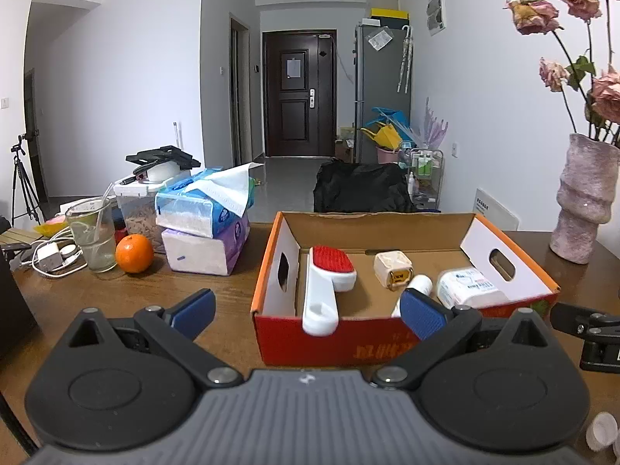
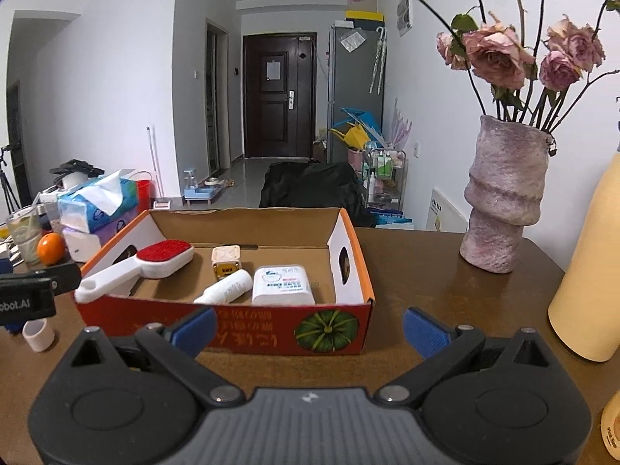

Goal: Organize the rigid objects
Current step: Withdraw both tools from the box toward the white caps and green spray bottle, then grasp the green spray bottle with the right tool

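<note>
Grippers [image 1: 308, 312] [image 2: 310, 329] spread empty, box [image 2: 248, 329] holding brush [image 2: 155, 261]

One cardboard box [image 2: 248, 333] holds four items; two tissue packs [image 1: 205, 228], one orange [image 1: 134, 253], one vase [image 2: 503, 201].

White walls, white ceiling, flat even light. Landmark: dark panelled door [image 1: 298, 93] at the far end of a hallway, paper sheet stuck on it. Right of door: grey fridge [image 1: 381, 89] with boxes on top, then a small wire cart [image 1: 424, 174] of bottles. Grey tile floor [image 1: 286, 178] runs from the door toward the brown wooden desk [image 1: 193, 286]. Black chair back [image 1: 360, 188] between door and desk. Far left of door: tripod [image 1: 21, 182] by a dark doorway.
</note>
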`<control>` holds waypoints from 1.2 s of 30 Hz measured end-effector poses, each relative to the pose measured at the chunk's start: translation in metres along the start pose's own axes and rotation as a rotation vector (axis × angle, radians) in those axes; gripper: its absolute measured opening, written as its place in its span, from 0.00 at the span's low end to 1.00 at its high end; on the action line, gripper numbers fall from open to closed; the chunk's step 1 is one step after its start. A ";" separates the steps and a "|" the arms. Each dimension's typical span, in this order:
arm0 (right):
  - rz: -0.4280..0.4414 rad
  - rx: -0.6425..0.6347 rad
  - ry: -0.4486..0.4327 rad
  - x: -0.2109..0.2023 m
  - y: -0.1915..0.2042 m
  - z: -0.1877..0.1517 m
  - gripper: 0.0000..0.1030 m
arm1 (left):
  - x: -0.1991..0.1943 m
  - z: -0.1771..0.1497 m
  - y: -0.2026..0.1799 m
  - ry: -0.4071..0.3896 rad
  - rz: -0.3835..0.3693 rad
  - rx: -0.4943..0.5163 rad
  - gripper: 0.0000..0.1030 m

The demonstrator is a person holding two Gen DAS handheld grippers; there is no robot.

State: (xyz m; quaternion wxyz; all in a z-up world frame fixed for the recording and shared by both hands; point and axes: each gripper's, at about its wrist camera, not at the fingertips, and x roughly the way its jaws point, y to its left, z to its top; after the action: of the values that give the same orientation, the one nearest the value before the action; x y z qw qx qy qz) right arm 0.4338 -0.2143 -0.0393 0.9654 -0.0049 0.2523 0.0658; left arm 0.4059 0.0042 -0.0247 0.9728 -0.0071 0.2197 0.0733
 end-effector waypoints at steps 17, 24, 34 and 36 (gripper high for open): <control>0.005 -0.032 -0.077 -0.082 0.001 -0.053 1.00 | -0.067 -0.044 0.011 -0.006 -0.043 0.018 1.00; -0.005 -0.026 -0.059 -0.106 0.000 -0.081 1.00 | -0.096 -0.069 0.013 0.002 -0.071 0.028 1.00; -0.089 0.000 0.018 -0.122 -0.006 -0.121 1.00 | -0.119 -0.093 0.026 0.019 -0.079 0.017 1.00; -0.116 0.006 0.037 -0.124 -0.008 -0.127 1.00 | -0.120 -0.096 0.030 0.024 -0.078 0.011 1.00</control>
State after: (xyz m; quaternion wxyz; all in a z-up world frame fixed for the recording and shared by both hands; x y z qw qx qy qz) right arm 0.2656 -0.2429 -0.0896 0.9628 -0.0177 0.2694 0.0087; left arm 0.2536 0.0126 -0.0592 0.9722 -0.0111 0.2315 0.0340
